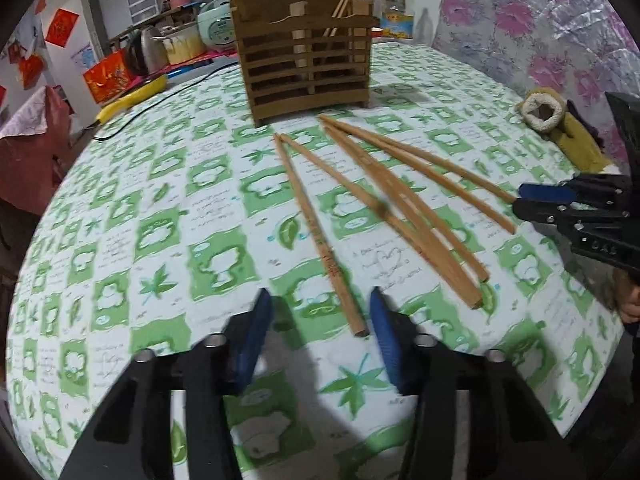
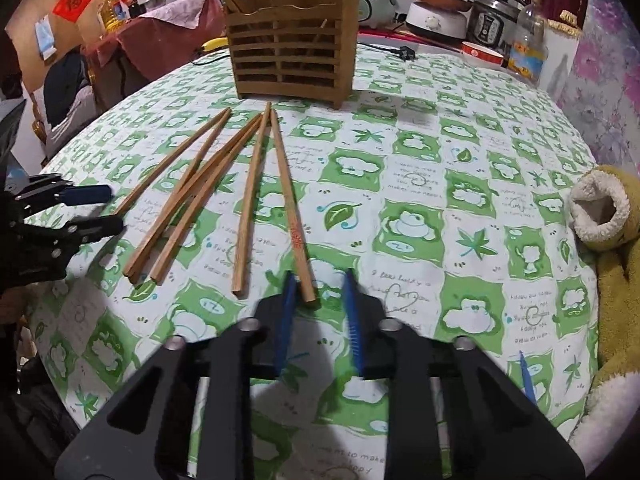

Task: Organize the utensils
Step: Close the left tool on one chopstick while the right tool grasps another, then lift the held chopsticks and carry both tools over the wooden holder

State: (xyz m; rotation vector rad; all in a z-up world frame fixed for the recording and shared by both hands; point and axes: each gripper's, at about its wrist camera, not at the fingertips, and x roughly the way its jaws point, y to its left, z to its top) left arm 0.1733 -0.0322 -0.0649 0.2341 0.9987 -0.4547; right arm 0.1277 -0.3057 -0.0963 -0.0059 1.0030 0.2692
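Several wooden chopsticks (image 1: 400,200) (image 2: 188,200) lie fanned out on the green-patterned tablecloth, in front of a brown slatted wooden holder (image 1: 308,60) (image 2: 288,56) that has a few sticks standing in it. My left gripper (image 1: 320,300) (image 2: 116,208) is open. The near end of the leftmost chopstick (image 1: 320,236) lies between its blue pads, close to the right one. My right gripper (image 2: 320,276) (image 1: 518,204) has narrow jaws around the near end of the rightmost, red-printed chopstick (image 2: 288,200). That stick lies by the left pad, with cloth showing between it and the right pad.
A yellow fleece-lined glove (image 1: 568,136) (image 2: 616,240) lies at the table's right edge, and a blue pen (image 2: 527,380) lies near it. A plastic bottle (image 2: 528,44) and a bowl (image 2: 480,54) stand at the far right. A yellow tool with a cable (image 1: 132,100) lies far left.
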